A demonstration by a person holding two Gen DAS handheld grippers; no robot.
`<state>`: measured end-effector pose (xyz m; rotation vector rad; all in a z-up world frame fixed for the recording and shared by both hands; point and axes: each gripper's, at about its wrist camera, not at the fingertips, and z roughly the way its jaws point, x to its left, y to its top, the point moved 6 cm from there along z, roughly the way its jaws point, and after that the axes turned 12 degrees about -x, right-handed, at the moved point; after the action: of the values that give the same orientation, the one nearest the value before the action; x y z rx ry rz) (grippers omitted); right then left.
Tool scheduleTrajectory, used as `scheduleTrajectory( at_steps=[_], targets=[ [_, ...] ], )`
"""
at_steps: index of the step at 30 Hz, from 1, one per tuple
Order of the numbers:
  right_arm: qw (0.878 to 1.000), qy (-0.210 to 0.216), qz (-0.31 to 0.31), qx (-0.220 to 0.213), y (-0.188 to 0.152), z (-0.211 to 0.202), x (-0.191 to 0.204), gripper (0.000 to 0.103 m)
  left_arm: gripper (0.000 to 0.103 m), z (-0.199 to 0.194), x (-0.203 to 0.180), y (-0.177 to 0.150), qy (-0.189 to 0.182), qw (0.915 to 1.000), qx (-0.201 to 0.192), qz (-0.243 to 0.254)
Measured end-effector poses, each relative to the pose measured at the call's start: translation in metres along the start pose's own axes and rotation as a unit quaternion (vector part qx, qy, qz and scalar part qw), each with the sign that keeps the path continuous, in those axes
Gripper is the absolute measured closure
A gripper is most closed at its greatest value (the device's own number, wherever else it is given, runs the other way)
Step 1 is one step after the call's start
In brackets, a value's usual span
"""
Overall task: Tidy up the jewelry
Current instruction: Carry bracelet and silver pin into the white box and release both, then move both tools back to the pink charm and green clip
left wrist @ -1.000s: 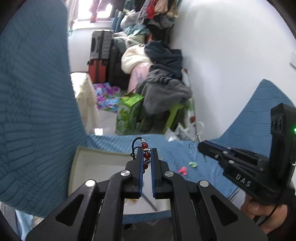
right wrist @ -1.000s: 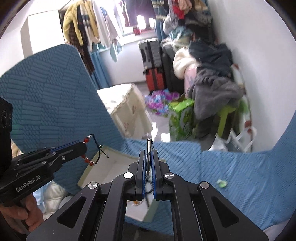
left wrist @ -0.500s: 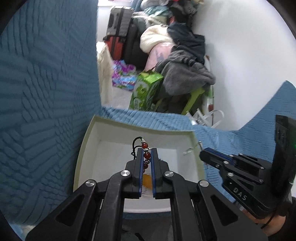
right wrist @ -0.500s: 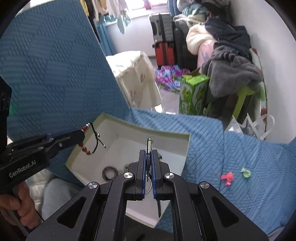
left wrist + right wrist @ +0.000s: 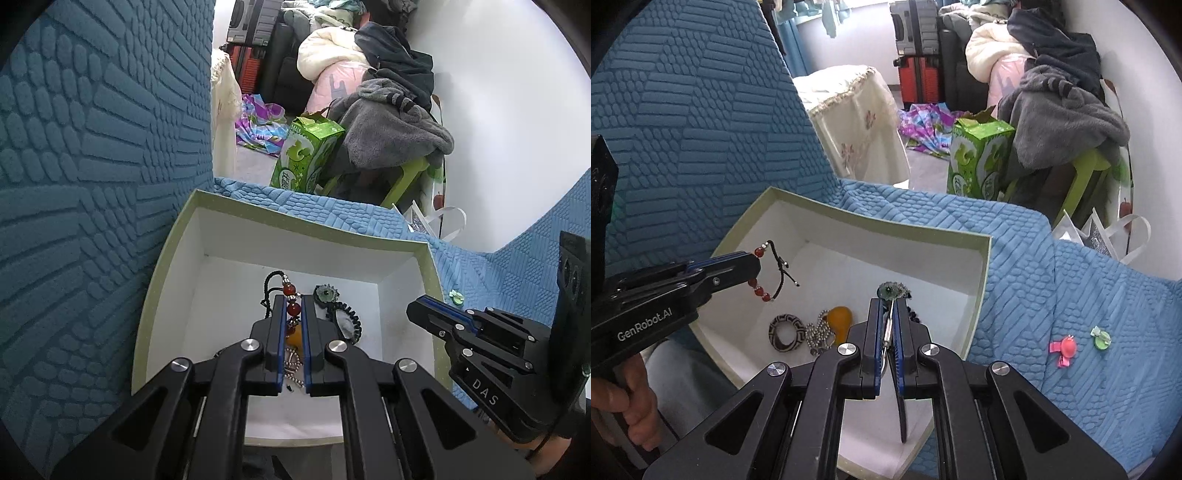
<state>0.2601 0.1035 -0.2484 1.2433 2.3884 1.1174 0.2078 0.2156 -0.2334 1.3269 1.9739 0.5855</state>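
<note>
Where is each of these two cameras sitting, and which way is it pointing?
Left wrist: on the left gripper, looking along its fingers into the white box; it clamps the red bead bracelet. The right gripper shows at right.
Right wrist: on the right gripper, also looking into the box, clamping a silver clasp. The person's left hand shows at left.
Both share the box, bracelet and green carton.

left gripper (image 5: 291, 314) fingers hide most of amber pendant (image 5: 290, 338) and bead chain (image 5: 293, 363) | right gripper (image 5: 889, 321) covers silver piece's (image 5: 886, 330) lower part, type unclear | green brooch (image 5: 891, 290) detail too small
</note>
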Motion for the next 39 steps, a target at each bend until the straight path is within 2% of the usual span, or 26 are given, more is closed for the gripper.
scheduleTrajectory(
  at_steps=[9, 11, 13, 14, 15, 17, 27, 35, 39],
  targets=[
    [1.0, 0.002, 0.009, -0.022, 0.013, -0.03, -0.005, 0.096, 0.095, -0.027, -0.014, 0.013, -0.002, 0.9998, -0.02, 0.001],
    [0.999, 0.002, 0.008, -0.032, 0.019, -0.04, -0.006, 0.096, 0.092, -0.039, -0.02, 0.019, -0.003, 0.9995, -0.032, 0.004],
    [0.999, 0.002, 0.005, -0.045, 0.026, -0.056, -0.006, 0.096, 0.076, -0.049, -0.025, 0.026, -0.002, 0.9989, -0.046, 0.007],
    [0.999, 0.002, 0.005, -0.051, 0.03, -0.062, -0.007, 0.094, 0.072, -0.058, -0.03, 0.031, -0.002, 0.9983, -0.057, 0.009],
    [0.998, 0.001, 0.005, -0.057, 0.032, -0.069, -0.007, 0.088, 0.067, -0.063, -0.032, 0.034, -0.004, 0.9978, -0.065, 0.01],
    [0.998, 0.001, 0.004, -0.07, 0.039, -0.081, -0.01, 0.075, 0.066, -0.075, -0.039, 0.039, -0.004, 0.9968, -0.079, 0.013],
    [0.992, -0.012, -0.005, -0.129, 0.061, -0.144, -0.037, 0.074, 0.065, -0.111, -0.083, 0.054, -0.014, 0.9913, -0.128, 0.028],
    [0.989, -0.028, 0.001, -0.148, 0.049, -0.17, -0.07, 0.074, 0.064, -0.108, -0.12, 0.048, -0.027, 0.989, -0.138, 0.044],
    [0.988, -0.036, 0.011, -0.152, 0.038, -0.179, -0.09, 0.074, 0.064, -0.103, -0.137, 0.039, -0.022, 0.9888, -0.135, 0.061]
  ],
)
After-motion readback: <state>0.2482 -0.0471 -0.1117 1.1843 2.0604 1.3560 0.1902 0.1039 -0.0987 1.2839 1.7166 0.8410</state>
